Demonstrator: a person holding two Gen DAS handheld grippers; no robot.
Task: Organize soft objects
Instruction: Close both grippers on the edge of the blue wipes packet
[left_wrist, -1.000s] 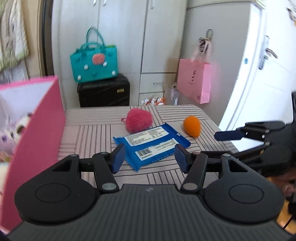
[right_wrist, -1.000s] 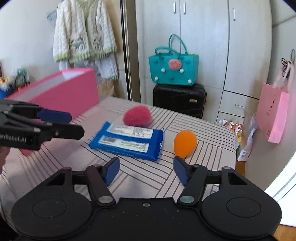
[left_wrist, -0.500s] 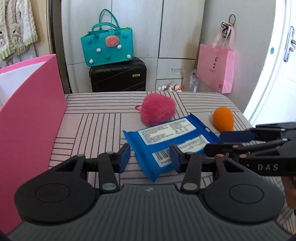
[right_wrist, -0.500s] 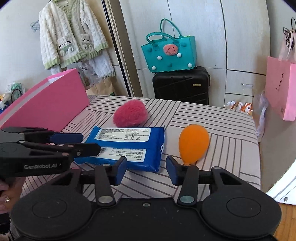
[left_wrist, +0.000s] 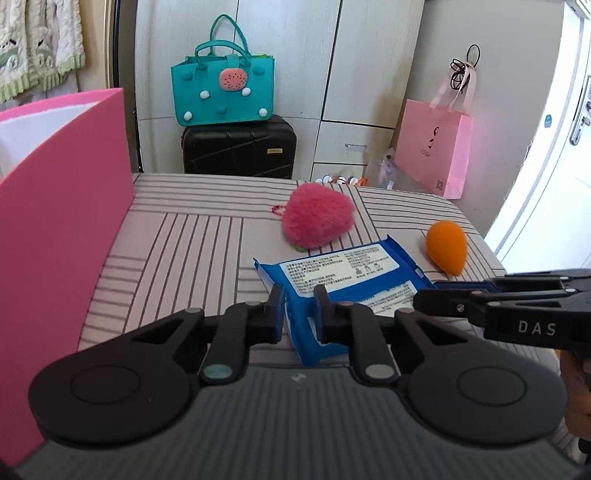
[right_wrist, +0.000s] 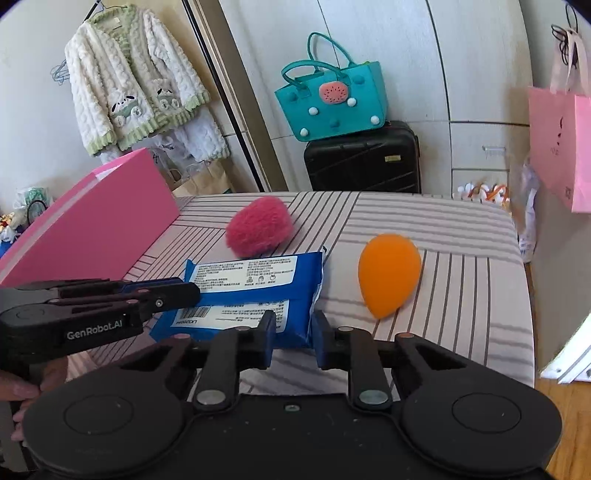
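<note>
Hanging left of the teal bag (right_wrist: 332, 99), a white cardigan (right_wrist: 133, 92) fills only the right view; both claws, left gripper (left_wrist: 298, 314) and right gripper (right_wrist: 293, 338), stand narrowly parted over the blue wipes pack (left_wrist: 351, 288), gripping nothing.

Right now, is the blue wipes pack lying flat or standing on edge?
Lying flat. The blue wipes pack rests label-up on the striped table, its white printed panels facing upward, between the pink plush and the camera.

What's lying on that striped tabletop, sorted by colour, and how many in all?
Pink: 2, the fuzzy pink plush and the pink box
Blue: 1, the blue wipes pack
Orange: 1, the orange sponge
Total: 4
</note>
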